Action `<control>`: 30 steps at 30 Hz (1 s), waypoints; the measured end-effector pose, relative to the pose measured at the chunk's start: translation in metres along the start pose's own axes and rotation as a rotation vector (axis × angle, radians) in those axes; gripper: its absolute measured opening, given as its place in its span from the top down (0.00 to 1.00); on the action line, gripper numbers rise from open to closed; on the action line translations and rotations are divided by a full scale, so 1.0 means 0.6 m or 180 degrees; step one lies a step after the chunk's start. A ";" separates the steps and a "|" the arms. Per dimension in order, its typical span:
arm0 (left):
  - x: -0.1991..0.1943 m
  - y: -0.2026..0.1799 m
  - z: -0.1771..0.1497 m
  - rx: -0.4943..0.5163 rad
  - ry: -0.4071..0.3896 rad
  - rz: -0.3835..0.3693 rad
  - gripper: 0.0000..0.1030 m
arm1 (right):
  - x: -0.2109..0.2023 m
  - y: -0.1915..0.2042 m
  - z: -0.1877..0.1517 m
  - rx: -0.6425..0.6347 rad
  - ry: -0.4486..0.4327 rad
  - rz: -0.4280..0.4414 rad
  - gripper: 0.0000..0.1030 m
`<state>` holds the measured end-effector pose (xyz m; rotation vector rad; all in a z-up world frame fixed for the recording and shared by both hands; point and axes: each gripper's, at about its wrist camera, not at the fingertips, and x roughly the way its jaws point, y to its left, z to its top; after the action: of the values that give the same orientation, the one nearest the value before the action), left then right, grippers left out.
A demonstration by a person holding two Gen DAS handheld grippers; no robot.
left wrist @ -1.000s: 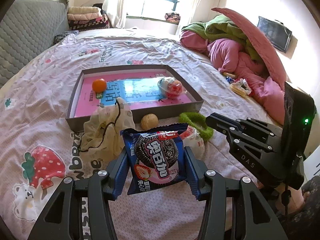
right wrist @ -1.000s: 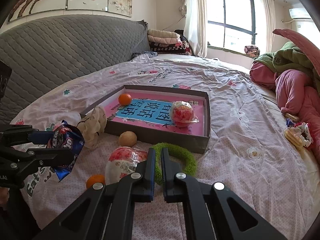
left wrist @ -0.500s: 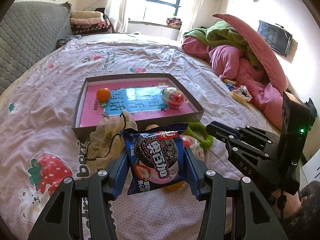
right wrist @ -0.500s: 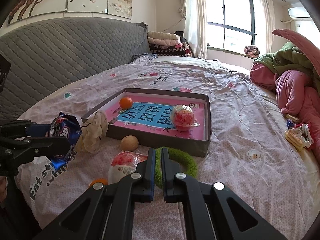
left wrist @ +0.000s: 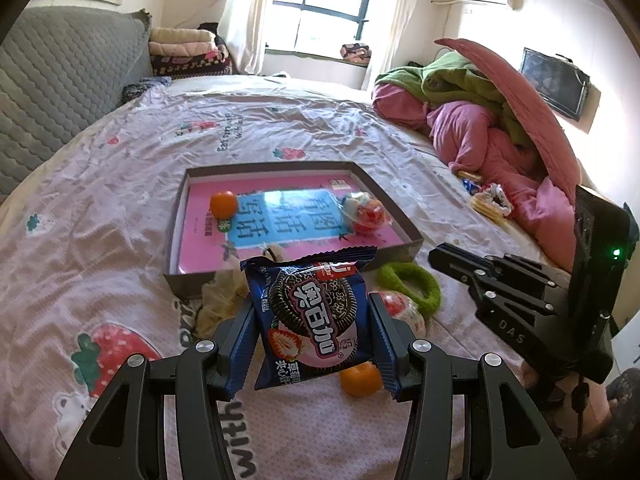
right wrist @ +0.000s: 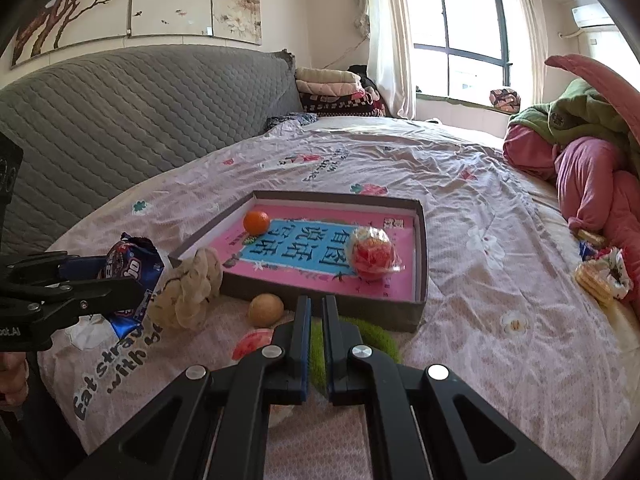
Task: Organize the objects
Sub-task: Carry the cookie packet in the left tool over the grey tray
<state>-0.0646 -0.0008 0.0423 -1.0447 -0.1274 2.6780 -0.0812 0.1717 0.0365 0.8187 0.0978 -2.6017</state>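
Left gripper [left wrist: 312, 332] clamps a blue cookie packet [left wrist: 310, 312] between its two pads, packet upright and lifted clear of the bedsheet [left wrist: 100, 208], at lower centre of the left wrist view. Right gripper [right wrist: 316, 344] is closed and empty, jaws nearly touching, low at centre of its own view above a green fuzzy ring [right wrist: 360, 340].

Destination, in my judgement, is the shallow cardboard box [left wrist: 400, 220] at centre frame, directly beyond the packet. It already holds a tangerine [left wrist: 223, 204] at its left and a wrapped red snack ball [left wrist: 366, 214] at its right.

Recommendations for the step in hand:
- Carry the packet over the near box wall with clearance; the cream scrunchie [right wrist: 188, 292] lies against that wall and could snag.
- Aim for the bare blue-printed middle of the floor, between the tangerine and the ball.
- Lower until the packet's bottom edge is near the floor before releasing; the packet is light and may tip or slide.
- Keep the right gripper clear.

Loose items outside the box: second tangerine [left wrist: 360, 378], brown round fruit [right wrist: 266, 310].
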 end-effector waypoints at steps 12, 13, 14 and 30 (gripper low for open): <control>0.017 0.025 0.023 -0.0028 -0.0020 0.0077 0.48 | 0.012 -0.012 0.029 0.0006 -0.0034 0.0024 0.94; 0.018 0.027 0.025 -0.0025 -0.0024 0.0084 0.48 | 0.013 -0.012 0.029 0.0007 -0.0026 0.0025 0.94; 0.018 0.029 0.026 -0.0023 -0.0028 0.0091 0.48 | 0.015 -0.012 0.030 0.0006 -0.0020 0.0027 0.94; 0.045 0.057 0.059 -0.0028 -0.0033 0.0203 0.48 | 0.044 -0.011 0.048 -0.0051 0.0006 0.0066 0.94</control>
<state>-0.1147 -0.0261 0.0449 -1.0546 -0.1097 2.7424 -0.1188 0.1629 0.0448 0.8122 0.1100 -2.5775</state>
